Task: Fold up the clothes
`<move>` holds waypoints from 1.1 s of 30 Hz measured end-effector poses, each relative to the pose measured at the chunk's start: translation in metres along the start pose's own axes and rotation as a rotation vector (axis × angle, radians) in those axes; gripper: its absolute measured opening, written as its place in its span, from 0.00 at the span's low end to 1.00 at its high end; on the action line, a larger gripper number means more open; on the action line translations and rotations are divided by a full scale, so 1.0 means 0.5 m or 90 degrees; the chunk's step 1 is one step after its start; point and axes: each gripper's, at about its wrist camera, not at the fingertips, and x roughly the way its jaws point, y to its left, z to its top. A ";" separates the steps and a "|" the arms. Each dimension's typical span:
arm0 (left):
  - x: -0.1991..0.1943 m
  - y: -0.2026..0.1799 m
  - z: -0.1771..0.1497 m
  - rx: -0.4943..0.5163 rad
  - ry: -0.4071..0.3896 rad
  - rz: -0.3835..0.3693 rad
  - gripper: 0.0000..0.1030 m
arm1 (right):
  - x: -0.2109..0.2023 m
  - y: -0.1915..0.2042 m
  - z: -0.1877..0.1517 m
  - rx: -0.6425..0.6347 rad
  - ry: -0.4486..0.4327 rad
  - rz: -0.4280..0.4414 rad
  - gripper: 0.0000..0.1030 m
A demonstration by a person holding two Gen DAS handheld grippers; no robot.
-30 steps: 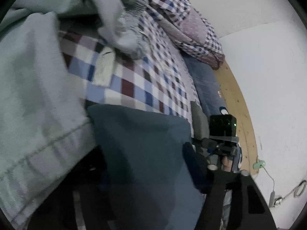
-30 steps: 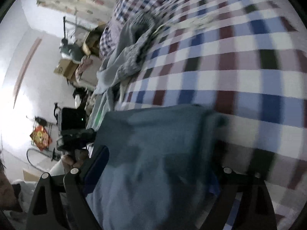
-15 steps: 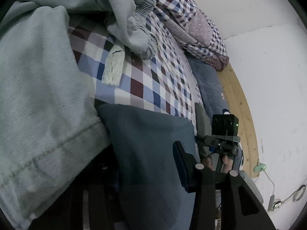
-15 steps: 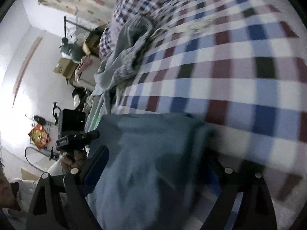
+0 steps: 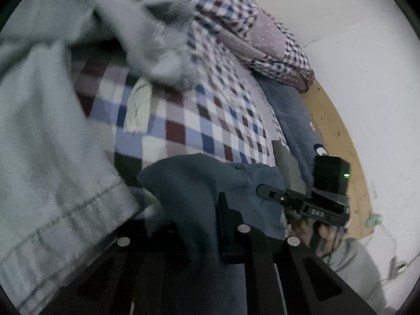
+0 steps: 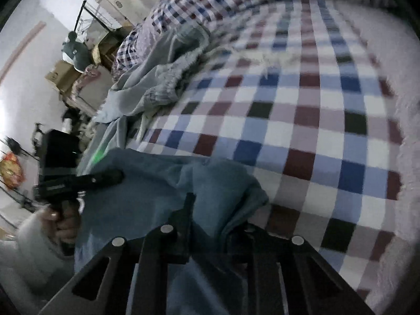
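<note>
A blue garment (image 5: 199, 181) lies on the checked bedsheet (image 5: 183, 131) near its edge, bunched up where it is pinched. My left gripper (image 5: 194, 225) is shut on one bunched corner of it; one finger is buried under the cloth. My right gripper (image 6: 210, 225) is shut on the other corner of the blue garment (image 6: 157, 183), whose fold covers the right finger. Each view shows the other gripper a short way off along the same edge, held by a hand (image 6: 63, 223): the right gripper (image 5: 265, 191) and the left gripper (image 6: 115, 177).
A pale grey-green garment (image 5: 52, 131) hangs at the left, and a crumpled grey one (image 6: 162, 78) lies further up the bed. Checked pillows (image 5: 262, 44) rest against the white wall. A wooden bed frame (image 5: 336, 136) runs on the right. Boxes and a rack (image 6: 65, 73) stand beyond the bed.
Both grippers stood wide open around the flat blue garment; their jaws have closed, and the cloth now bunches up between the fingers.
</note>
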 end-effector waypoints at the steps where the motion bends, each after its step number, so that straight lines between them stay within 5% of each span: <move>1: -0.005 -0.007 -0.001 0.010 -0.006 0.008 0.10 | -0.015 0.021 -0.003 -0.016 -0.023 -0.022 0.17; 12: -0.174 -0.208 -0.121 0.209 -0.234 0.063 0.09 | -0.242 0.289 -0.118 -0.133 -0.286 -0.275 0.16; 18: -0.301 -0.321 -0.270 0.318 -0.323 0.068 0.09 | -0.380 0.414 -0.246 -0.132 -0.390 -0.329 0.15; 24: -0.413 -0.398 -0.403 0.354 -0.366 0.072 0.09 | -0.468 0.559 -0.365 -0.169 -0.452 -0.379 0.14; 33: -0.540 -0.499 -0.476 0.381 -0.378 0.074 0.09 | -0.592 0.684 -0.461 -0.158 -0.507 -0.358 0.12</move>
